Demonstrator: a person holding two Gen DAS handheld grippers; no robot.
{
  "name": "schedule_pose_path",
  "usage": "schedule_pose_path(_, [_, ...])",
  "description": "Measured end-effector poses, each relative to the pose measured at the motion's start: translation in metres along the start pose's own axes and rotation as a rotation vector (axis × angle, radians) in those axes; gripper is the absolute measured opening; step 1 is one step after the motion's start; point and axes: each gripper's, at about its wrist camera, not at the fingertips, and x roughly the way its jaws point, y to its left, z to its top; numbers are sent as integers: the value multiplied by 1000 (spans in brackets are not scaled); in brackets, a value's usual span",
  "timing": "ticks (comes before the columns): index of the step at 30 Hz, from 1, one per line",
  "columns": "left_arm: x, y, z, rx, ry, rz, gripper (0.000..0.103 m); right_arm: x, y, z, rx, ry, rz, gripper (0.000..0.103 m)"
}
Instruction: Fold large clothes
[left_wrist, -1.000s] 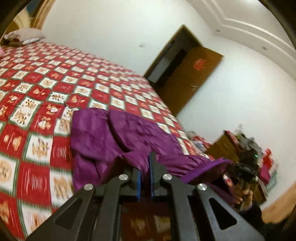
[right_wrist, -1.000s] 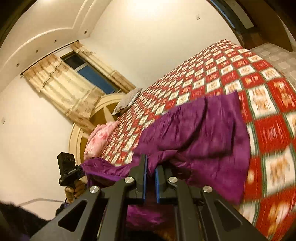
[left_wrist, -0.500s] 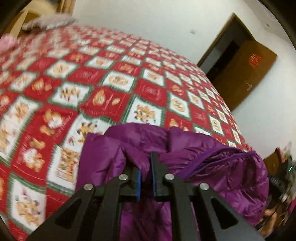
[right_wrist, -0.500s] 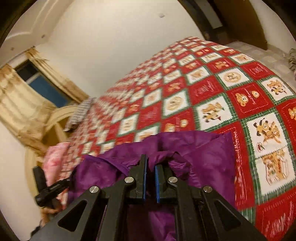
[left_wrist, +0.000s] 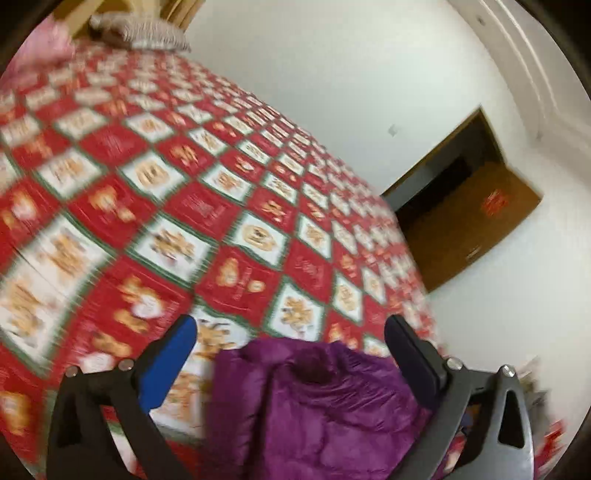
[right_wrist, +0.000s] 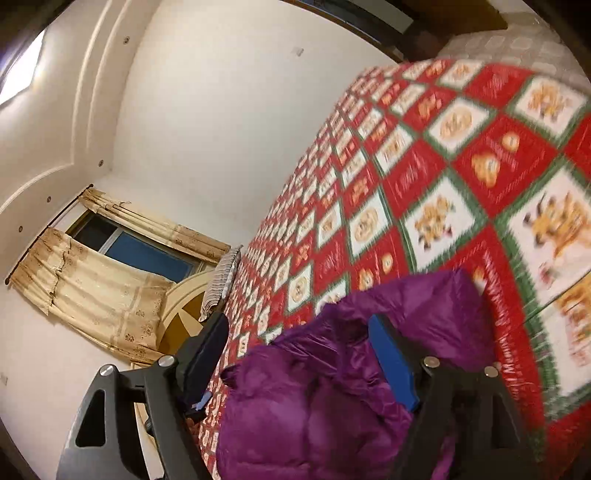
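The purple padded jacket (left_wrist: 317, 413) lies bunched on the near part of the bed (left_wrist: 207, 206), on a bedspread with red and white squares and green borders. In the left wrist view, the left gripper (left_wrist: 290, 339) has its jaws wide apart and they are opening; the jacket is below and between the two fingers, but the blue pad (left_wrist: 166, 365) on one side and the dark pad on the other side do not press on the cloth. In the right wrist view, the right gripper (right_wrist: 299, 341) is also opening, and its jaws stand apart. The jacket (right_wrist: 332, 398) lies between them here too, and the fabric comes close to the blue pad (right_wrist: 393, 369), but I cannot tell if it touches it; the pads do not squeeze the cloth. Both pictures are blurred, so the pattern of the bedspread is not sharp. A striped pillow (left_wrist: 144, 33) lies at the far end of the bed, near a wooden headboard (right_wrist: 177, 317). A window with beige curtains (right_wrist: 92, 284) shows in the right view, and a brown door (left_wrist: 476, 229) stands open in the white wall in the left view.
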Motion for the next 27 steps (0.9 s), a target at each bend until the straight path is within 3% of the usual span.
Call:
schedule_pose_path(1, [-3,-11,-4,70,4,29,102,-7,17,-3,-80,4,-96,79])
schedule_pose_path(3, [-5,-42,-24,250,16,99,102,-7,49,-19,-232,58,-150,76])
schedule_pose_path(5, [1,-74,-50,408,20,139,102,4,82,-46,-396,114,-197,64])
schedule_pose_path(7, [9,-98,-72,486,15,138,102,23,112,-77,-570,145,-255,48])
schedule_pose_path(8, [15,-109,-81,500,12,134,102,34,122,-89,-624,150,-275,46])
schedule_pose_path(13, [55,-117,-96,439,36,168,102,106,118,-106,-659,179,-391,40])
schedule_pose_path(17, [82,-103,-99,408,26,251,102,146,97,-121,-691,230,-443,37])
schedule_pose_path(22, [92,-74,-98,286,20,238,103,168,86,-134,-748,207,-473,37])
schedule_pose_path(27, [110,-75,-103,297,25,282,103,177,79,-126,-710,207,-451,37])
